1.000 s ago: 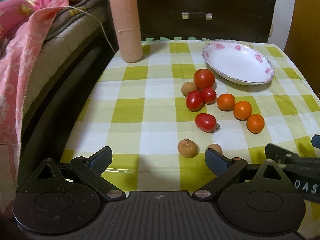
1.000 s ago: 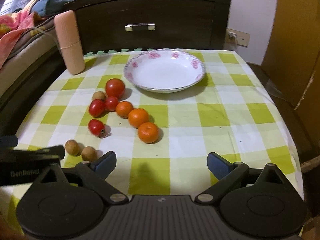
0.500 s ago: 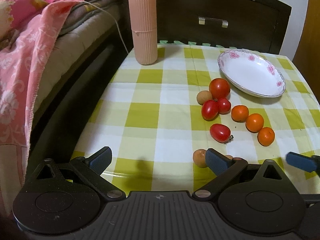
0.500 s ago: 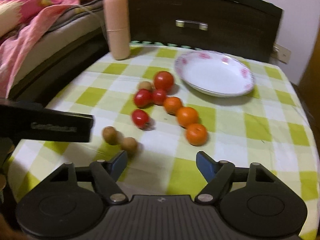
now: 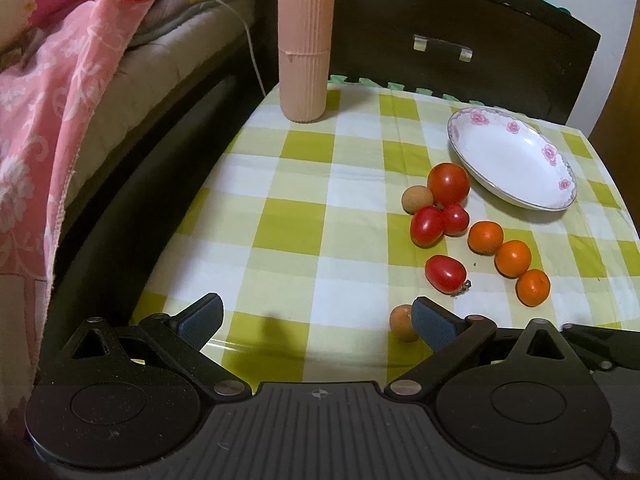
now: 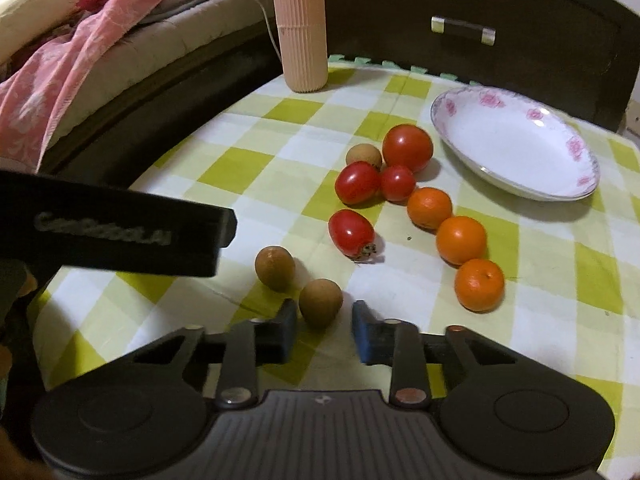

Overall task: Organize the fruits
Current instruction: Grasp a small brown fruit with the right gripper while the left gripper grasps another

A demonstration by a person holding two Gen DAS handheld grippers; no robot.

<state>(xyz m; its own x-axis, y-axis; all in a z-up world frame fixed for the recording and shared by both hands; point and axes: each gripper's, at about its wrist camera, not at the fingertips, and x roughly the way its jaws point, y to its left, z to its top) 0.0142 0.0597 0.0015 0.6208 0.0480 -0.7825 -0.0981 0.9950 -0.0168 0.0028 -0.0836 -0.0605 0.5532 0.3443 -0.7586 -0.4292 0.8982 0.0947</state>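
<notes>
- Left gripper [image 5: 316, 320] spread wide over the checked tablecloth [image 5: 304, 220].
- Tomatoes [image 5: 448, 184], three oranges [image 5: 513, 258] beside flowered plate [image 5: 516, 160].
- Pink ribbed case [image 5: 306, 40] upright.

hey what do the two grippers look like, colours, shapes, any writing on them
Both are matt black plastic. The left gripper has a ribbed body, two round discs at its base and angled linkage arms with metal pivot pins; its fingers end in dark blue textured pads. The right gripper has the same build, with blue pads on its fingers. In the right view, the left gripper's black side bar carries blurred pale lettering that I cannot read.
</notes>
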